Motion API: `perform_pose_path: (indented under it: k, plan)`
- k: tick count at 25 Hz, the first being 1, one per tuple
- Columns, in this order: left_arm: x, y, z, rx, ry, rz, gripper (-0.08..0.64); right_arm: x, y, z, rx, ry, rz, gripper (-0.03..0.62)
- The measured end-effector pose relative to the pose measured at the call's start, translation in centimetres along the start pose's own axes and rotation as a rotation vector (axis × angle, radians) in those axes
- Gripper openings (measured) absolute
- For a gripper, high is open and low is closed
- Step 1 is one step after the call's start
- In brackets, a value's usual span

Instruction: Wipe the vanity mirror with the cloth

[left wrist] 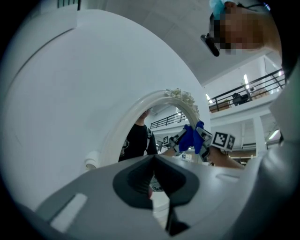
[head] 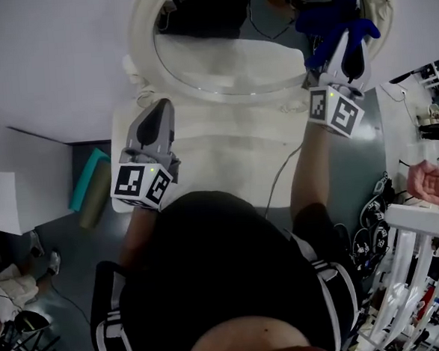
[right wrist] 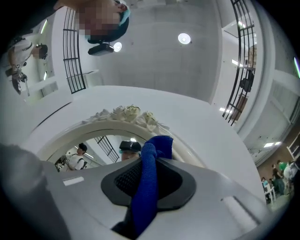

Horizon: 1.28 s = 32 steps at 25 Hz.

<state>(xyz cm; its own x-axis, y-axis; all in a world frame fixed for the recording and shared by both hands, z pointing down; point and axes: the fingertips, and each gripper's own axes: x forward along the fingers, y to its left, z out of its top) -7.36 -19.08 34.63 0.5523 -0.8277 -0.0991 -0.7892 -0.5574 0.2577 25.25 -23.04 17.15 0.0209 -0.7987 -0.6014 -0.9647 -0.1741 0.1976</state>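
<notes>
**Blue cloth pinched in your right tool, up at the mirror's right side**

Your right tool (head: 336, 56) is clamped on the blue woven cloth (head: 334, 19). In the right gripper view the cloth (right wrist: 151, 178) runs as a thick band straight through the dark pads, and a folded end bulges out past the tips of that tool (right wrist: 151, 159). In the head view the loose part of the cloth spreads above the tips, next to the right rim of the oval vanity mirror with its white moulded frame (head: 139, 35). Whether the cloth touches the glass or the frame, you cannot tell from any view.

The mirror stands at the back of the white table (head: 226, 159), against a pale wall. From your right tool, its frame (right wrist: 70, 129) arches just ahead, with a cluster of white moulded roses (right wrist: 132, 112) at its crown.

Your left tool (head: 157, 114) is pressed together with nothing between its pads; the left gripper view shows the two dark pads of the tool (left wrist: 153, 164) meeting along a thin line. It sits low over the table's left part, near the lower left of the mirror frame (left wrist: 140, 107).
</notes>
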Motion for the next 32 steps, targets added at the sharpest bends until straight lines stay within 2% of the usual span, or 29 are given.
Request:
perform_pose_path:
  k: [4, 9, 21, 32]
  plan:
    - [-0.2, -0.2, 0.0, -0.005, 0.003, 0.005, 0.012, 1.0, -1.0, -0.6, 0.01, 0.025, -0.02, 0.066]
    - [0.0, 0.0, -0.5, -0.019, 0.014, 0.01, 0.012, 1.9, -1.2, -1.4, 0.024, -0.001, -0.024, 0.066]
    - [0.4, -0.1, -0.9, -0.043, 0.039, 0.003, 0.012, 3.1, -1.2, -0.3, 0.059, -0.023, -0.025, 0.067]
    - [0.6, 0.3, -1.3, -0.056, 0.036, 0.002, 0.012, 5.5, 1.5, 2.4, -0.018, -0.019, 0.066, 0.067]
